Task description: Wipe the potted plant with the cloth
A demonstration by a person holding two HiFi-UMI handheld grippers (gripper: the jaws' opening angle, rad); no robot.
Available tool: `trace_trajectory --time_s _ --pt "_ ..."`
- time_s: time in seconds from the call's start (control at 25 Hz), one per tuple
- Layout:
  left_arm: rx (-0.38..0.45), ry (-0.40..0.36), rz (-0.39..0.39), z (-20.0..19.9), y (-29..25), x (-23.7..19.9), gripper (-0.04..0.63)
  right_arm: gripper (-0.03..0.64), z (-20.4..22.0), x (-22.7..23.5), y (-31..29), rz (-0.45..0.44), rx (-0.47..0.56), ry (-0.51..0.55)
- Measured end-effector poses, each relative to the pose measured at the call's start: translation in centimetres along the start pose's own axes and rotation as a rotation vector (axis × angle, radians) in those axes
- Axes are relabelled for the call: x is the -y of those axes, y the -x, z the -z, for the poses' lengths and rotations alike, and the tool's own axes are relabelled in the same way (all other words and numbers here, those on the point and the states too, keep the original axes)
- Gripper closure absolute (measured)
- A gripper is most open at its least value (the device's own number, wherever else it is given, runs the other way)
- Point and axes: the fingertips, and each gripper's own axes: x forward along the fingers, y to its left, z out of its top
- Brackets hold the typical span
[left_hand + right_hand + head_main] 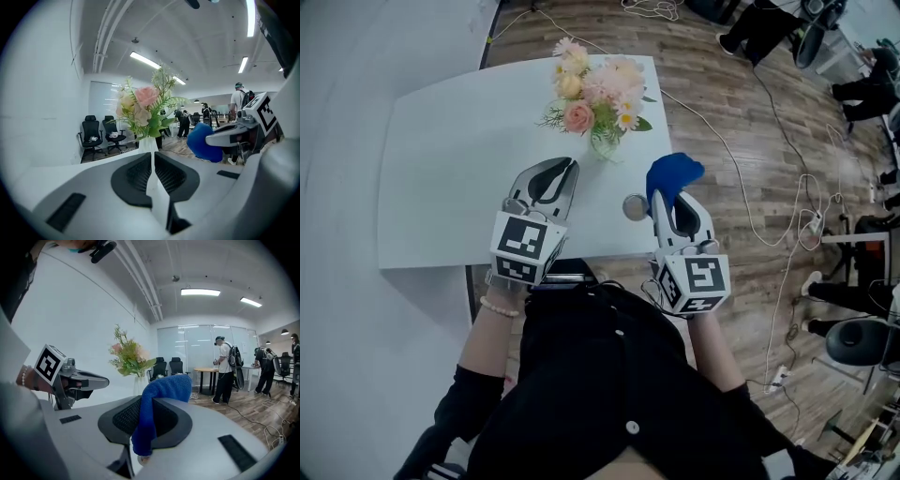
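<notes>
Head view showed the white bench [441, 187] with the potted plant [595, 94], a bunch of pink, cream and peach flowers in a vase, standing on its far right part. Both tongs were held over the near side of the bench, pointing toward the plant and apart from it.

The left tongs [560, 165] were closed and empty. In the left gripper view the two dark pads all but met, leaving a thin slit with the vase showing behind it.

The right tongs [668, 195] gripped the blue cloth [675, 173]. In the right gripper view the cloth was pinched between the pads, with one end bunched above the tips and the other hanging down in front. The cloth was clear of the plant, to its right and nearer the person.

A wood floor [750, 112] with white cables [727, 155] lay to the right of the bench. Black office chairs [101, 133] stood by a far wall.
</notes>
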Motion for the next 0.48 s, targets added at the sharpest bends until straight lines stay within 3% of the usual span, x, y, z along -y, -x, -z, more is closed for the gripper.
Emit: trace_trajectory --time_s 0.48 --pt "0.040 -0.030 -0.034 -2.2 4.2 1.9 0.569 0.536 -1.6 -0.8 2.4 0.000 0.039 0.094"
